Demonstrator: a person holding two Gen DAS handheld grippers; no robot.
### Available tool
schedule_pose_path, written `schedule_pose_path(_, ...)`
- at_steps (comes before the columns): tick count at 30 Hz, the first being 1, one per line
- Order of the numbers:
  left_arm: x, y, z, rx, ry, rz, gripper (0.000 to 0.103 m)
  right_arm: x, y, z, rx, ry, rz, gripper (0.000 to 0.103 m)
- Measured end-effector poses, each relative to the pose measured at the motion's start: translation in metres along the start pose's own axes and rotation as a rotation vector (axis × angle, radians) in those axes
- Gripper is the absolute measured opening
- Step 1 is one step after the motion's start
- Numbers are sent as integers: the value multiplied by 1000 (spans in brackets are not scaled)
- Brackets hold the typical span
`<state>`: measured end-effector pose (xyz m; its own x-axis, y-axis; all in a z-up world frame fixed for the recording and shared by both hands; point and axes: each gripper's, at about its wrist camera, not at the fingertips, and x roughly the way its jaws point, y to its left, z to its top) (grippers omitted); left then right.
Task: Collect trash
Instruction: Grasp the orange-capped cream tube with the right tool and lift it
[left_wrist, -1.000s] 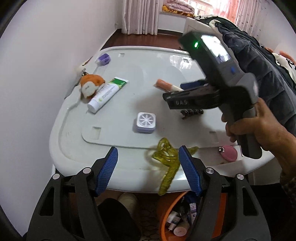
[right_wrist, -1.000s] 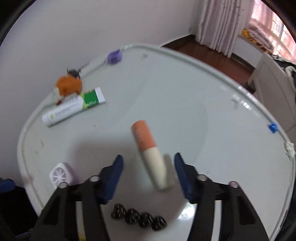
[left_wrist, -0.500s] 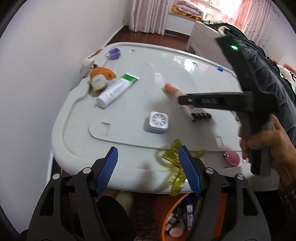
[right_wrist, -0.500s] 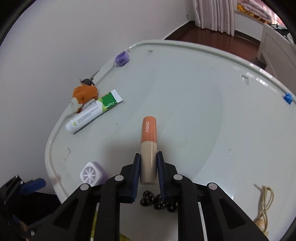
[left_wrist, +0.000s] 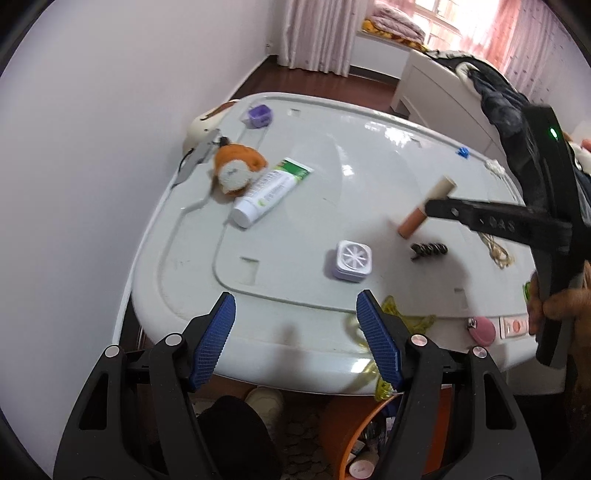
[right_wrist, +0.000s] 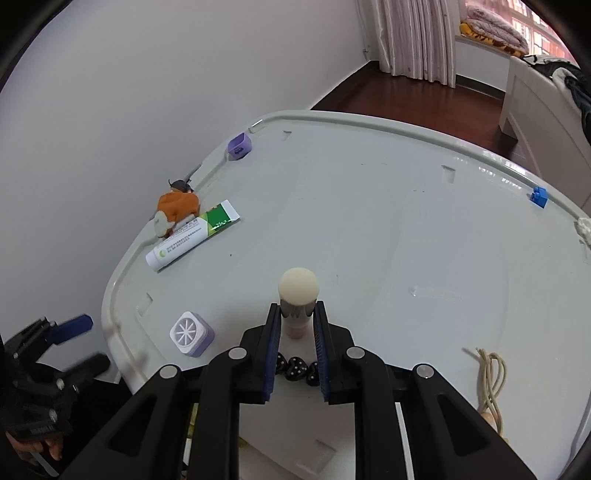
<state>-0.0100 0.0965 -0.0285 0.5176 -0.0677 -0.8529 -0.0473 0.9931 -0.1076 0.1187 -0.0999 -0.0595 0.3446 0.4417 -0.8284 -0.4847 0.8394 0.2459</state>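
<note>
- Lifted off the desk (left_wrist: 295, 343) since a second ago, the peach-and-cream tube (right_wrist: 297, 295) now hangs tilted above the black beaded clip (left_wrist: 428, 251), orange end down in the left wrist view; back then it lay flat between spread pads.
- Right tool (right_wrist: 295, 332): its jaws have just closed and clamp the tube at mid-length, cream end pointing at the camera.
- Left tool (left_wrist: 295, 332): jaws spread wide at the desk's near edge with nothing between them.
- Green-and-white toothpaste tube (left_wrist: 269, 192) lies well left of the clip, touching an orange plush toy (left_wrist: 236, 166); its print is too small to read.
- Raised letters on the right tool's finger are blurred.
- An orange bin (left_wrist: 347, 435) under the desk is mostly hidden by the left tool.
</note>
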Motion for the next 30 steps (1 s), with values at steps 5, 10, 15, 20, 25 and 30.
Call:
schedule_pose_path(5, 2, -3, -2, 9, 8, -17, 67, 28, 4, 5, -26, 40, -42, 22)
schedule_pose_path(10, 2, 0, -2, 3, 1, -21, 67, 58, 10, 25, -53, 53, -111, 26)
schedule_pose_path(15, 2, 5, -1, -14, 1, -41, 67, 74, 11, 41, -55, 72, -159, 47)
schedule_pose_path(20, 0, 10, -1, -28, -2, -55, 67, 76, 7, 48, 8, 110, -138, 18)
schedule_pose_path(25, 0, 16, -1, -53, -1, -65, 67, 59, 7, 33, 31, 91, -104, 18)
schedule_pose_path(30, -1, 18, 0, -63, -5, -55, 67, 28, 15, 18, 17, 47, -79, 18)
